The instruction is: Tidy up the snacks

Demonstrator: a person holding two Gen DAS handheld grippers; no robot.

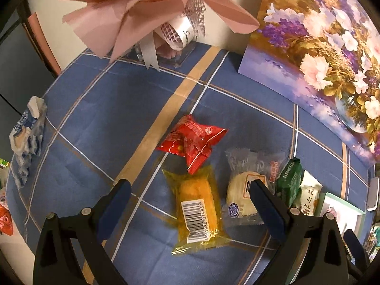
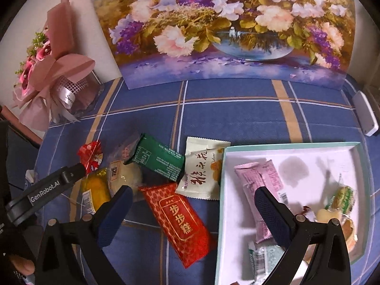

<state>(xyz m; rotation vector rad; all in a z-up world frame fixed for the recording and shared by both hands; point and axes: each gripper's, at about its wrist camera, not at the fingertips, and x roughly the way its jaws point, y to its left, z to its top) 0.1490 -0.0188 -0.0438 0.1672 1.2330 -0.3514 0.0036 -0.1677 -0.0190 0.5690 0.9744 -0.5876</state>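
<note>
Left gripper finger hides part of the white bun.

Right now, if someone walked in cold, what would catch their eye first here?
Probably the big flower painting propped upright at the back of the blue checked tablecloth, with the pink bouquet standing to its left. Next, the loose snacks mid-table, especially the red packet with gold characters lying beside the white box, which already holds a pink wrapper and others.
</note>
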